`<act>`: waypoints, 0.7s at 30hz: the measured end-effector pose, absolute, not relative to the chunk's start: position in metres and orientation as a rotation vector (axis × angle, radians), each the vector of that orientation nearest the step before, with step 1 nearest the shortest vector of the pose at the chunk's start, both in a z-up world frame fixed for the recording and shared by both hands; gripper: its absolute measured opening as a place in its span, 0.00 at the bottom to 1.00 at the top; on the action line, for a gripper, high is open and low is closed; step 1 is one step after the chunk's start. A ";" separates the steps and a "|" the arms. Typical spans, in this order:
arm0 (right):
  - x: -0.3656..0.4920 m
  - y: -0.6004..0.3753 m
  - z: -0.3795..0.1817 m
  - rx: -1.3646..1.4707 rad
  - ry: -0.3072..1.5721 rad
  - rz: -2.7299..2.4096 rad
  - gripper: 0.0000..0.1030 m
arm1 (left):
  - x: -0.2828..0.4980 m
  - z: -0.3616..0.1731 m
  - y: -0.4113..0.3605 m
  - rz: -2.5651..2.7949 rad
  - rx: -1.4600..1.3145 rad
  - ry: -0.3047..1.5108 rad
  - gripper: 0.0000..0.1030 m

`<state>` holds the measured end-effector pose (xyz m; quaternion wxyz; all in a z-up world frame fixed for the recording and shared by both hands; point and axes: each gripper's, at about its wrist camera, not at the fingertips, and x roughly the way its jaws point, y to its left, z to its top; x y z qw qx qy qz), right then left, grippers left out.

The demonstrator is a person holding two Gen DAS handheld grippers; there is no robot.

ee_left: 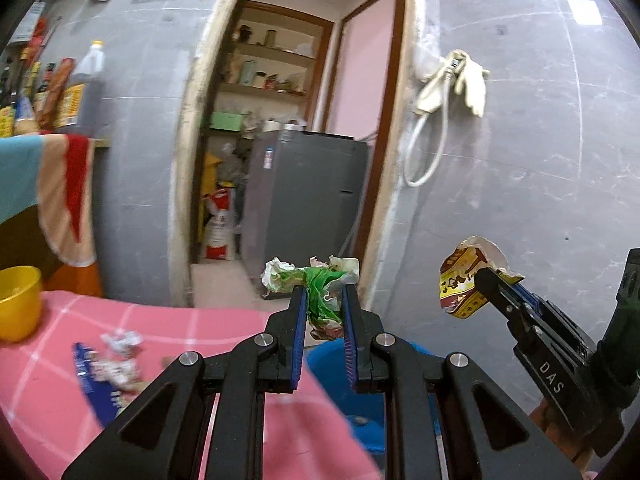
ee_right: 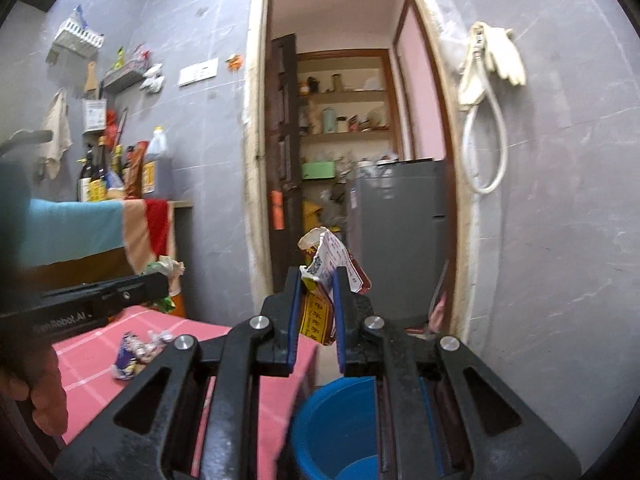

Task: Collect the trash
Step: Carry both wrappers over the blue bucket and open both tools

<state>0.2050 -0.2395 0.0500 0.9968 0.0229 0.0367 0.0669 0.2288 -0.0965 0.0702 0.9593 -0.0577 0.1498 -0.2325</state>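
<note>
"While both grippers hold something, how much of the job would you call done?"

"Partway, I'd judge. The left gripper (ee_left: pixel 324 300) has its jaws nearly closed on a crumpled green-and-white wrapper (ee_left: pixel 320 284), and the right gripper (ee_right: pixel 316 292) is pinched tight on a torn red-and-yellow packet (ee_right: pixel 326 276). Both pieces are up in the air, off the pink checked tablecloth (ee_left: pixel 192 320) and near the blue bucket (ee_right: pixel 340 424), which sits on the floor just past the table edge, below the grippers."

"Anything in the bucket already?"

"Hard to say. Its inside looks plain blue where it shows (much of it is hidden behind the gripper frames), so I can't tell."

"And what's left?"

"Dropping these two, by my reckoning, and then going back for the rest: a crumpled blue-and-white snack wrapper (ee_right: pixel 132 354) lies on the cloth, with a small wad of white paper (ee_left: pixel 122 340) just beside it."

"How do the held pieces look?"

"The green one is soft, thin film, scrunched and bulging above the jaws. The packet is stiffer, ripped open at the top with a ragged white edge, printed text and a code patch on one face. Each looks light and likely to fall freely once released."
</note>
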 end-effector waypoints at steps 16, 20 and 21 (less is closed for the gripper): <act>0.236 -0.311 0.017 0.157 0.242 0.014 0.14 | 0.295 0.038 -0.184 -0.565 -0.116 0.528 0.14; 0.248 -0.316 0.011 0.172 0.298 0.011 0.14 | 0.312 0.024 -0.188 -0.572 -0.139 0.633 0.14; 0.250 -0.317 0.009 0.176 0.309 0.012 0.14 | 0.314 0.020 -0.188 -0.570 -0.144 0.652 0.14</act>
